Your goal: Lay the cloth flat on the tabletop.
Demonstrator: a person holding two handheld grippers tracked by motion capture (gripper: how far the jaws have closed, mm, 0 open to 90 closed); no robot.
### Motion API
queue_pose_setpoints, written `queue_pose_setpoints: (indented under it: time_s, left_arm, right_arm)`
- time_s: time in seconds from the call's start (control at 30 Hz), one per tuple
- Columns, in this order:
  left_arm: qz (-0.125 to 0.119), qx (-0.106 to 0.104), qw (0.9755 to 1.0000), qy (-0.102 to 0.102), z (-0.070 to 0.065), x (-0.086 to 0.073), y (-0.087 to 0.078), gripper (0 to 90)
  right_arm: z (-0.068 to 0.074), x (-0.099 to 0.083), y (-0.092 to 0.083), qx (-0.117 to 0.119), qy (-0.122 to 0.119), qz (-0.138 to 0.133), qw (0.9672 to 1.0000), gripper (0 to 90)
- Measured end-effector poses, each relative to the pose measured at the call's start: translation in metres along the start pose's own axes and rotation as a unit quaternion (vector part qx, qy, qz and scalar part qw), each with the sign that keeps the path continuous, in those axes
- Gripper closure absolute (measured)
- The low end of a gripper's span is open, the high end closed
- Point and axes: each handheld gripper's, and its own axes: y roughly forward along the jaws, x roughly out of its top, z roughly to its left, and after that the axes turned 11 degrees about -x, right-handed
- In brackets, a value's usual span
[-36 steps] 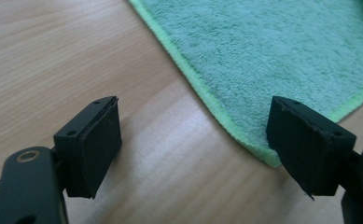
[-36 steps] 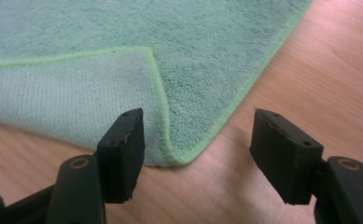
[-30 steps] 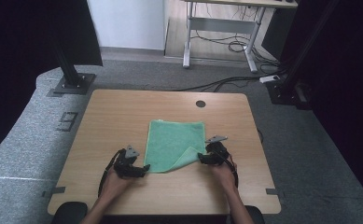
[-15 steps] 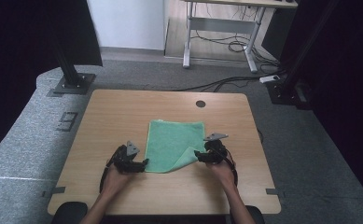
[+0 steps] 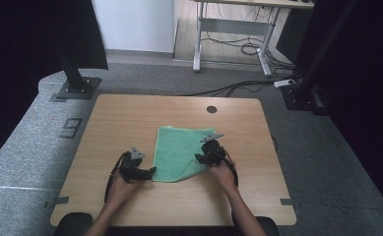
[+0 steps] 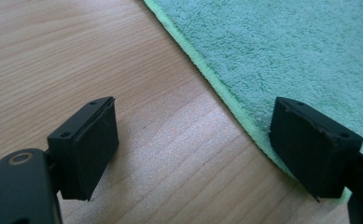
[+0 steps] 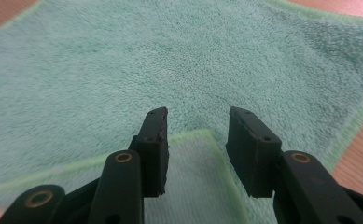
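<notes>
**A:** Folding the green towel here, mid-table, nearer the front edge. The right gripper has just been closing its jaws, with a folded-over corner of the towel lying between the pads, though they don't look clamped on it yet. Any tips?

**B:** I'd finish the pinch first, catching the hemmed edge so the terry doesn't slip out. What's the left gripper doing?

**A:** Its jaws are wide apart and hold nothing. One pad sits over bare wood, the other over the towel's near corner.

**B:** Probably close that one on its corner too, then carry both corners across together, low and level, so the edges line up.
</notes>
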Motion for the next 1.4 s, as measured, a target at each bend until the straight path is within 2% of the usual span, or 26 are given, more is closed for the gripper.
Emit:
queue_pose_setpoints:
  time_s: [0.13,0.23,0.3,0.37,0.47,0.7,0.93,1.1,1.2,1.3,1.4]
  left_arm:
    - [0.000,0.000,1.0000,0.000,0.000,0.000,0.000,15.9]
    - [0.000,0.000,1.0000,0.000,0.000,0.000,0.000,15.9]
    - [0.000,0.000,1.0000,0.000,0.000,0.000,0.000,15.8]
    - [0.000,0.000,1.0000,0.000,0.000,0.000,0.000,15.9]
    - [0.000,0.000,1.0000,-0.001,0.000,0.000,0.000,15.9]
    - [0.000,0.000,1.0000,-0.001,0.000,0.000,0.000,15.9]
    - [-0.002,0.000,1.0000,-0.002,0.000,0.000,0.000,15.9]
    - [-0.001,0.001,1.0000,-0.002,0.000,0.000,0.000,15.9]
    - [-0.001,0.001,1.0000,-0.002,0.000,0.000,0.000,16.0]
    - [-0.001,0.001,1.0000,-0.003,-0.001,0.000,0.000,16.0]
    - [-0.001,0.002,1.0000,-0.003,-0.001,0.000,0.000,16.0]
  right_arm:
    - [0.004,0.001,0.011,-0.006,-0.015,0.020,0.9997,56.4]
    - [0.004,-0.001,0.012,0.005,-0.006,0.018,0.9998,64.7]
    - [0.005,0.000,0.009,0.010,-0.012,0.020,0.9997,74.5]
    - [0.006,0.000,0.007,0.010,-0.019,0.022,0.9995,80.0]
    - [0.005,0.000,0.002,0.019,-0.018,0.020,0.9995,81.1]
    - [-0.003,-0.004,-0.025,0.041,-0.008,-0.009,0.9991,79.2]
    - [-0.009,-0.026,-0.054,0.051,-0.007,-0.023,0.9984,76.5]
    - [-0.011,-0.050,-0.068,0.055,-0.001,-0.020,0.9983,74.0]
    - [-0.010,-0.069,-0.074,0.057,0.000,-0.009,0.9983,72.0]
    - [-0.011,-0.084,-0.078,0.052,0.000,0.004,0.9986,69.8]
    - [-0.014,-0.092,-0.084,0.044,0.006,0.009,0.9990,64.9]
